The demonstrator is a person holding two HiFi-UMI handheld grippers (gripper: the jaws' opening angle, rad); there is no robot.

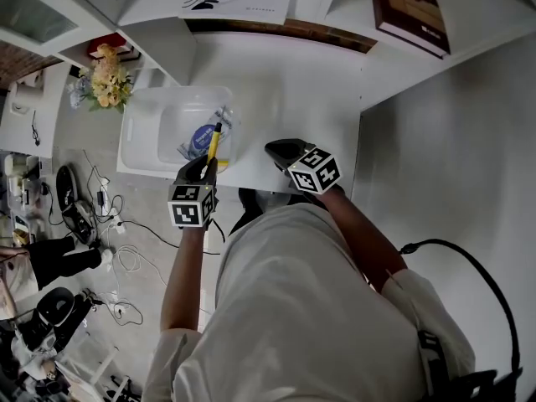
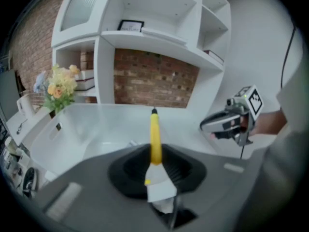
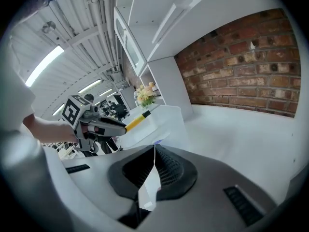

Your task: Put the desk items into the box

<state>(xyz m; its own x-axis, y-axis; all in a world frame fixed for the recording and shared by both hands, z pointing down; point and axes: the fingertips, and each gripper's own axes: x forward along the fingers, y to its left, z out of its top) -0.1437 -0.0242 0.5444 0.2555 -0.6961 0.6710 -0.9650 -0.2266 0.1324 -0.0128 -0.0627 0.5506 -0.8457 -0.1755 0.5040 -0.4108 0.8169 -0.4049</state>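
Two claws reach out over a white desk. The left claw pinches one yellow pen, held in the air with its tip over one clear plastic box. The right claw is pressed together on nothing, just right of the box. A few wrapped items lie inside the box, but I cannot count them. Further off are one bunch of flowers, white shelves on a brick wall, and one dark book. Cables litter the floor at the left.
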